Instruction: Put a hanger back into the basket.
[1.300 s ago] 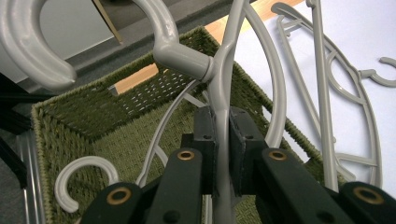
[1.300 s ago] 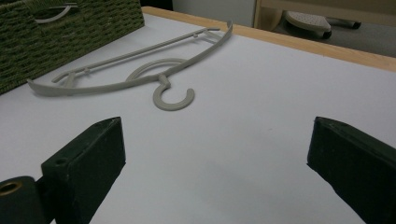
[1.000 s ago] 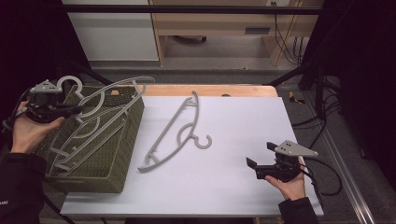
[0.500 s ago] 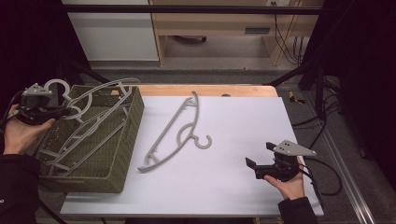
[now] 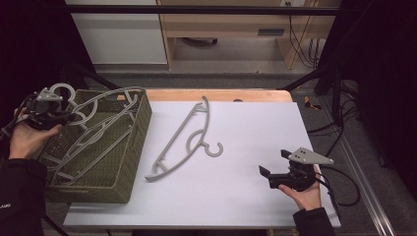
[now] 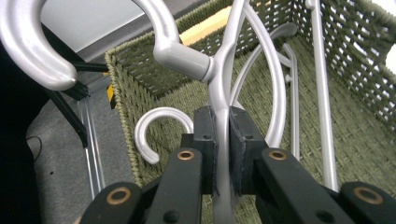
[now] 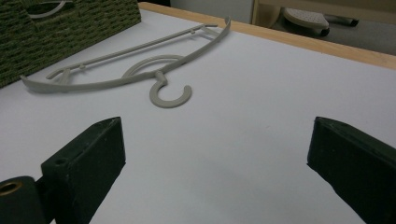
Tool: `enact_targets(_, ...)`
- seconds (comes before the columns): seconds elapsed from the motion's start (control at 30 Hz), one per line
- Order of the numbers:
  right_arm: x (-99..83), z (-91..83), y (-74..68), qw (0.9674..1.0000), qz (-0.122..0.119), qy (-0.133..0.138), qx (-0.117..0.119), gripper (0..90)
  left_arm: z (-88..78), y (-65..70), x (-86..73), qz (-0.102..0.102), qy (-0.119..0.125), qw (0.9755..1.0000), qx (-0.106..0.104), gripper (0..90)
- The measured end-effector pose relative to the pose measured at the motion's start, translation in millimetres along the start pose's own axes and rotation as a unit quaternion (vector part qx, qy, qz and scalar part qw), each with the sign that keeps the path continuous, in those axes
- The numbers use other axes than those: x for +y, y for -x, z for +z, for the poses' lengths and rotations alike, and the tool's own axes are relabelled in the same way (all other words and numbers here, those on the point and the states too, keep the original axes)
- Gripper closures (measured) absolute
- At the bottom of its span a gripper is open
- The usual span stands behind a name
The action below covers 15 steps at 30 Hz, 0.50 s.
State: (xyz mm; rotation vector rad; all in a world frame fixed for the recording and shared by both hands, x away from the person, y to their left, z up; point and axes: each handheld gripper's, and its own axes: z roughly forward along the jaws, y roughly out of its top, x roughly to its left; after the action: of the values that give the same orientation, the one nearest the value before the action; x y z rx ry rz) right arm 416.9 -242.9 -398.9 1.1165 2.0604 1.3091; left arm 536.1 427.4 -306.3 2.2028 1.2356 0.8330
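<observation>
Silver hanger sits tilted over the green woven basket at the table's left in the high view, with the left gripper at its hook end. Right gripper rests low on the white tabletop, near a grey hanger lying flat. Left gripper view: jaws clamped tight on the silver hanger's neck, another hanger below in the basket. Right gripper view: jaws wide apart, nothing between, grey hanger ahead.

Overhead view; 2 close jaw-mounted cameras
</observation>
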Motion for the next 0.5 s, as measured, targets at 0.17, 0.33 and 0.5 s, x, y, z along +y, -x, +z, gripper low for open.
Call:
enact_targets(0.17,-0.3,1.2,-0.2,1.0000,-0.001,-0.002,0.000,4.8,-3.7,-5.5,-5.0,0.004,-0.002,0.9997,0.022,82.4)
enact_targets(0.33,-0.3,2.2,-0.7,1.0000,0.000,-0.004,0.001,4.8,0.8,-4.0,-10.3,0.006,-0.005,0.9999,0.015,82.3)
enact_targets(0.5,-0.2,1.7,-0.5,1.0000,-0.001,-0.003,0.000,4.8,14.3,3.6,-12.6,0.016,-0.022,0.9995,0.015,82.3)
